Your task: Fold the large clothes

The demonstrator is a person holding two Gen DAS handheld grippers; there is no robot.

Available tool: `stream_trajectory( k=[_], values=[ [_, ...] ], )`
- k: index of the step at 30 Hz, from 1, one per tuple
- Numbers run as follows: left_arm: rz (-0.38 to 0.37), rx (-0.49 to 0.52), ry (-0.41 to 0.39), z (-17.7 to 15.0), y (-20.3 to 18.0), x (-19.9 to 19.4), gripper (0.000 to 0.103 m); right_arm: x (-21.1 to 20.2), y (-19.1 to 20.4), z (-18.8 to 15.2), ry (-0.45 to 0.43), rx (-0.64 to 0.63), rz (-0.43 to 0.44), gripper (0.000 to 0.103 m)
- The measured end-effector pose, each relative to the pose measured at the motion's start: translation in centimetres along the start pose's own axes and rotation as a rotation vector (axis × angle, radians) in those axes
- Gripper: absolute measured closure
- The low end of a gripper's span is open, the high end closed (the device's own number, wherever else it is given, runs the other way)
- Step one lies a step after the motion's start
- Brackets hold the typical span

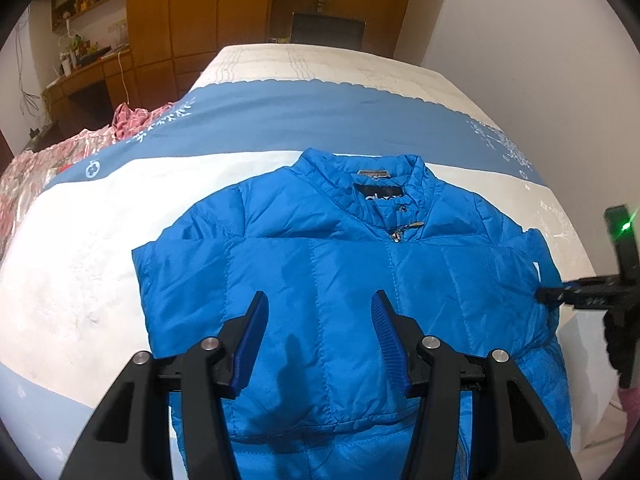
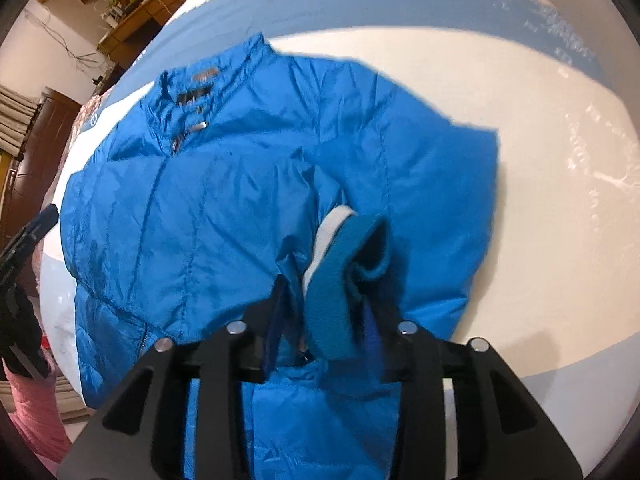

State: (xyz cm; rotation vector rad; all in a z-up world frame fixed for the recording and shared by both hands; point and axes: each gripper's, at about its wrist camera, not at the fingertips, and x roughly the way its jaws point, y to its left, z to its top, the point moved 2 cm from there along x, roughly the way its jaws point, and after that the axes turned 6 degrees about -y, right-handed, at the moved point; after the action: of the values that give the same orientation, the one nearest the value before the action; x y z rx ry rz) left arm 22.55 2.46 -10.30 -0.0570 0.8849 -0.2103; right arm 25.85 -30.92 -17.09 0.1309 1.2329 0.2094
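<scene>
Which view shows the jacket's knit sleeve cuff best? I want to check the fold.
The right wrist view: the cuff, teal with a white band, lies between the right gripper fingers over the blue jacket. The left wrist view shows only a white sliver at the jacket's right edge.

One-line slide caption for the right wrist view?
Right gripper with the blue jacket's knit sleeve cuff between its fingers, over the bed.

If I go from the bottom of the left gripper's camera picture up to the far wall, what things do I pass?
Left gripper → blue puffy jacket → jacket collar → blue stripe of the bedcover → bare mattress end → dark screen by the wooden door.
</scene>
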Motion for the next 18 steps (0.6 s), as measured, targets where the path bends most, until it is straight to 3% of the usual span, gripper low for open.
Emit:
stream_trajectory(
  k=[5,10,14,18],
  values=[
    [0.009,-0.002,0.015,0.0,0.3,0.9,0.049,-2.8,1.7,2.2,-0.105,-0.043,0.041,0.068],
    [0.01,-0.029,0.059,-0.3,1.7,3.6,0.049,0.8,3.0,3.1,-0.043,-0.071,0.046,0.069],
    [0.012,-0.047,0.135,-1.8,3.0,6.6,0.048,4.4,2.2,0.9,0.054,-0.059,0.009,0.072],
    [-0.013,-0.065,0.126,-2.2,3.4,7.0,0.047,4.7,2.5,0.4,0.036,-0.075,0.002,0.072]
  ],
)
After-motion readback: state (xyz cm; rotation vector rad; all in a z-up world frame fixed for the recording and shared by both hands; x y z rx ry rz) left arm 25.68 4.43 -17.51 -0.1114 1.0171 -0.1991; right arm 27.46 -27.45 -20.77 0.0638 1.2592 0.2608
